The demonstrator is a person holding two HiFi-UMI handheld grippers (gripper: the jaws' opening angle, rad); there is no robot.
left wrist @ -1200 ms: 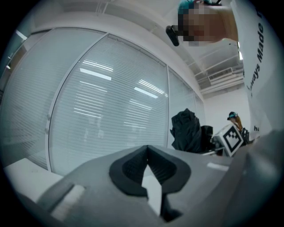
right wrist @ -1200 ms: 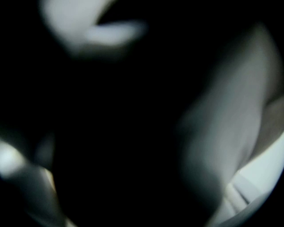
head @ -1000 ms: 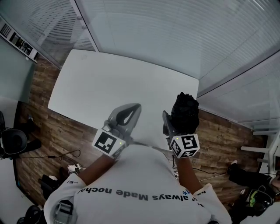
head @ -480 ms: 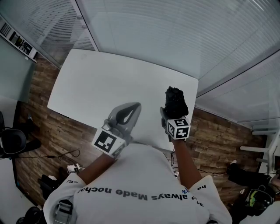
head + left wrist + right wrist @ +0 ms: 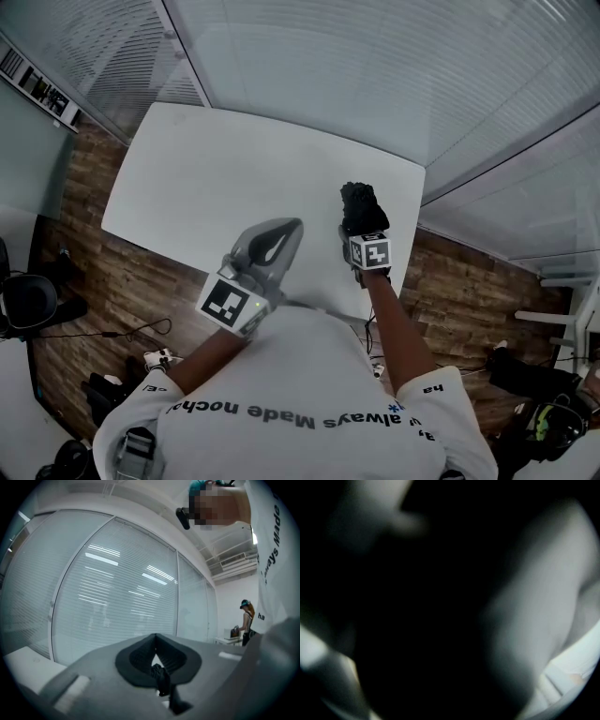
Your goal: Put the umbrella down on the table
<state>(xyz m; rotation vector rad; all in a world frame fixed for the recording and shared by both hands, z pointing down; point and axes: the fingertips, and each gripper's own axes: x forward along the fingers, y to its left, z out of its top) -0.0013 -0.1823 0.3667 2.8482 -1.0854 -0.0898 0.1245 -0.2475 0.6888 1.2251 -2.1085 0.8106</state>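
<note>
Two tools are in play, but only one has work to do. The right tool (image 5: 359, 232) is clamped around a black folded umbrella (image 5: 361, 201). Its jaws stand fairly wide because the bundle between them is bulky. That tool's own view is almost wholly blacked out by the dark bundle close in front of it, which fits a firm hold.

The right tool points forward and downward, so the umbrella leads toward the white desk (image 5: 216, 178) and the marker cube (image 5: 371, 251) trails behind. The umbrella hangs over the desk's near right part, not far from the right-hand edge. From overhead I cannot tell whether it touches the top yet.

The left tool (image 5: 287, 234) sits level above the near edge of the desk, its jaws brought together at the tips with nothing between them. It seems parked out of the way, since one tool is enough here.

As I judge it, the putting down is close to its end. The umbrella wants to rest fully on the desk, clear of that edge, before the jaws let go.
</note>
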